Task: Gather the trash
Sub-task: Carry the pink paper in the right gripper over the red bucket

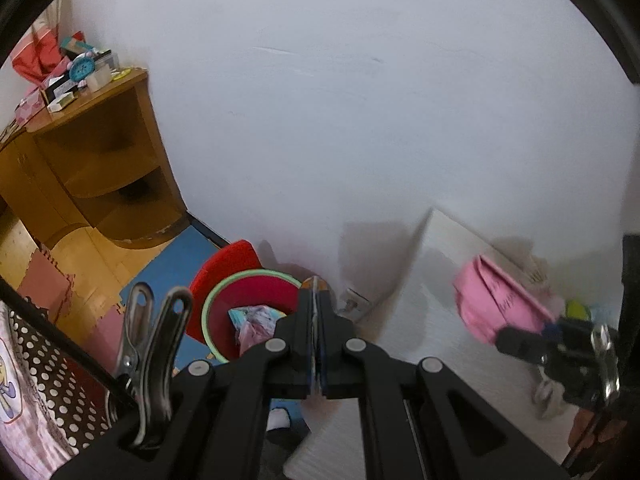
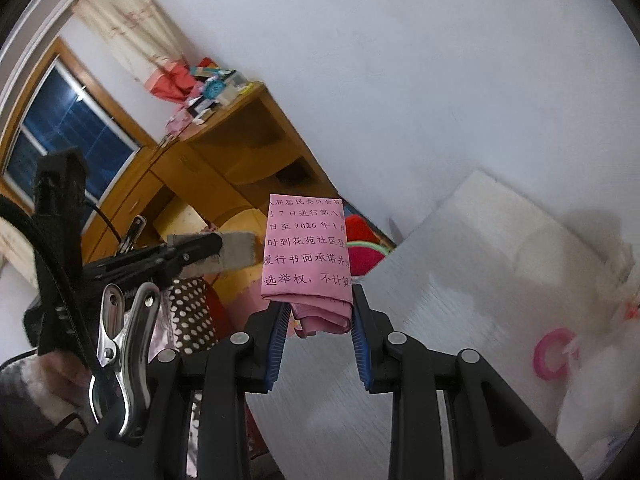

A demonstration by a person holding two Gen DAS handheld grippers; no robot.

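Observation:
My left gripper (image 1: 316, 286) is shut on a thin grey scrap (image 2: 236, 254) that sticks out past its tips. It hangs over the near rim of a red bin with a green rim (image 1: 250, 280). The bin holds crumpled wrappers (image 1: 254, 320). In the right wrist view the left gripper (image 2: 218, 242) shows at the left. My right gripper (image 2: 320, 308) is shut on a folded pink paper with printed characters (image 2: 308, 248), held above the white table's left edge. The left wrist view shows that gripper (image 1: 556, 332) and the pink paper (image 1: 500, 304) at the right. The bin (image 2: 364, 258) sits just beyond the paper.
The white table (image 2: 460, 280) carries a pink tape roll (image 2: 552, 356) and a white bag (image 2: 600, 340). A wooden corner cabinet (image 1: 100, 160) with clutter on top stands at the left. Polka-dot fabric (image 1: 40, 360) lies at the near left. The floor by the bin has blue and pink mats.

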